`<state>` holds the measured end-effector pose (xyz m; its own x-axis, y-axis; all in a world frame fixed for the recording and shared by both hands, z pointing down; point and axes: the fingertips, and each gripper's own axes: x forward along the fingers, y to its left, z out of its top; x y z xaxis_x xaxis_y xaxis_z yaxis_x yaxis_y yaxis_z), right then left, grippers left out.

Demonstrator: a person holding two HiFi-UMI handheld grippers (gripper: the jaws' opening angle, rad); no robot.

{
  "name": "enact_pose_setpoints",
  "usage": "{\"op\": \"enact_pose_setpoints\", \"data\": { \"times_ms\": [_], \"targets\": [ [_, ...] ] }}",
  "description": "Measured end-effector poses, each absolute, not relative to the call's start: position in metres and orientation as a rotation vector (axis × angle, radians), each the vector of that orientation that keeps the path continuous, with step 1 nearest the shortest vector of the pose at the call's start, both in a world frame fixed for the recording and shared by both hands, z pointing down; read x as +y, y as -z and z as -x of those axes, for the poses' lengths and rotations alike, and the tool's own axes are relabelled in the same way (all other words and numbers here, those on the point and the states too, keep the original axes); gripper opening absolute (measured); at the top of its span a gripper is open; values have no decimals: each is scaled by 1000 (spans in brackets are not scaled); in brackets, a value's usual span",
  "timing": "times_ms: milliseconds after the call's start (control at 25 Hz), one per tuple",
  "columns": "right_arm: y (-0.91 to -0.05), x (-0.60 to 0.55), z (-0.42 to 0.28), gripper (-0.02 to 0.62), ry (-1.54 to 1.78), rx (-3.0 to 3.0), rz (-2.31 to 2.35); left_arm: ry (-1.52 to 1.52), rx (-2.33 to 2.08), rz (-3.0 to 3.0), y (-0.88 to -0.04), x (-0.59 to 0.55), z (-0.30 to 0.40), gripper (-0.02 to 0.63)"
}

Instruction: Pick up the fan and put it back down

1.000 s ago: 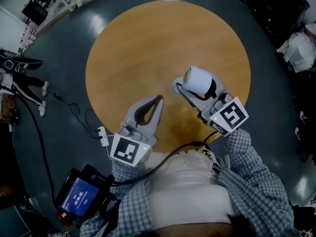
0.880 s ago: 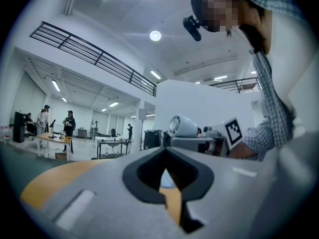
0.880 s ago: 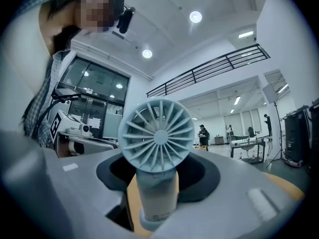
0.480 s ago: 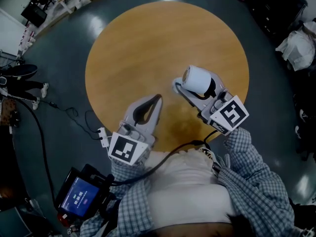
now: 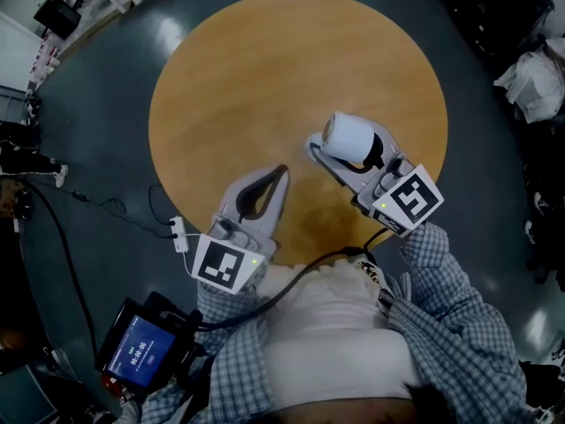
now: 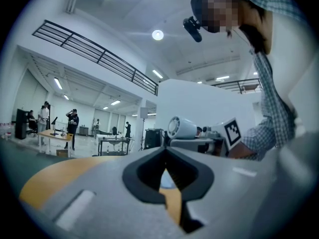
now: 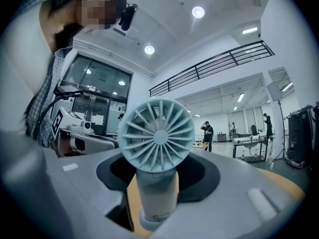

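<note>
A white hand-held fan (image 5: 351, 140) stands upright over the near right part of the round wooden table (image 5: 265, 69). My right gripper (image 5: 338, 146) is shut on its handle. In the right gripper view the fan's round ribbed head (image 7: 156, 136) rises above the jaws and the handle (image 7: 157, 195) sits between them. I cannot tell whether its foot touches the table. My left gripper (image 5: 283, 174) hovers over the near edge, left of the fan, jaws together and nothing held. The left gripper view shows its tips meeting (image 6: 166, 151) and the fan (image 6: 182, 127) off to the right.
A dark floor surrounds the table. A white bag (image 5: 534, 82) lies at the right edge. A cable and a device with a blue screen (image 5: 141, 352) hang by the person's waist. People and work tables (image 6: 112, 142) stand far off in the hall.
Both grippers and the fan keep their places. The legs of a person at the left edge of the floor have moved farther out of the picture.
</note>
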<state>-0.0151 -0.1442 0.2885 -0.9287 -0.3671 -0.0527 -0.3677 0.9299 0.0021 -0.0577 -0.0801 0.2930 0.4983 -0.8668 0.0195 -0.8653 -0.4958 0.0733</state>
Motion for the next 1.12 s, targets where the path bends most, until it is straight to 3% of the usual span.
{"op": "enact_pose_setpoints", "data": {
  "times_ms": [1120],
  "targets": [
    [-447, -140, 52, 221, 249, 3224, 489, -150, -1452, -2428, -405, -67, 76, 0]
  ]
}}
